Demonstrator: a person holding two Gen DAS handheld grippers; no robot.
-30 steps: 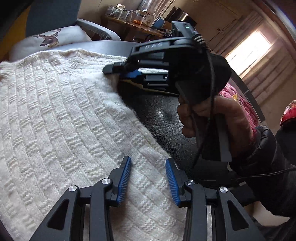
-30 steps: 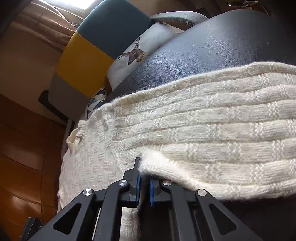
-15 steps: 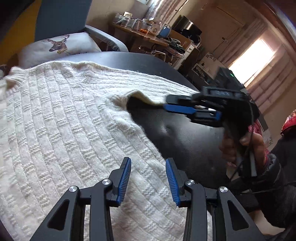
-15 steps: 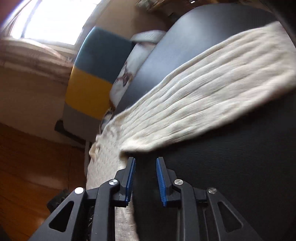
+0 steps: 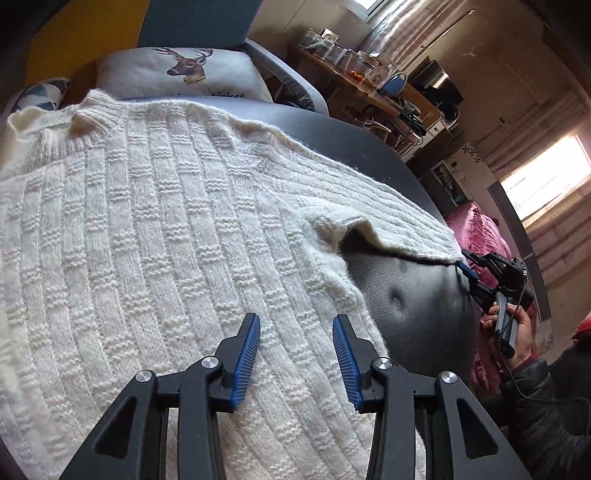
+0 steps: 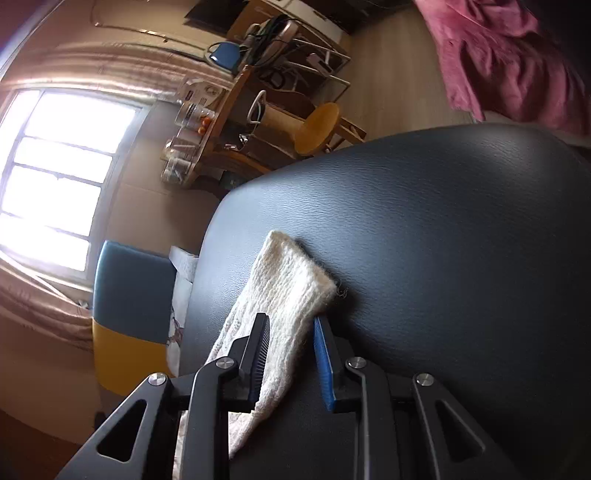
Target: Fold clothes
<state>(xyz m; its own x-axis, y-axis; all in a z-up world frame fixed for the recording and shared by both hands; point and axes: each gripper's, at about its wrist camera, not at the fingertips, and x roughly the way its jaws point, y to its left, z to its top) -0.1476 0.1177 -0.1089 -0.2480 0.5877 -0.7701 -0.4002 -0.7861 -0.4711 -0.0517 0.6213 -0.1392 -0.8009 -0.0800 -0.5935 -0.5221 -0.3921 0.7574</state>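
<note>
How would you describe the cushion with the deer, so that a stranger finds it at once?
Start at the cream cable-knit sweater spread over the black leather surface. Past the sweater's collar, against the blue and yellow chair back, lies a white rectangular cushion. Only it carries a brown stag's head; the cushion beside it has blue triangles.

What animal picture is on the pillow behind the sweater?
A brown deer head with antlers, printed on the white pillow. The left wrist view shows it best.
</note>
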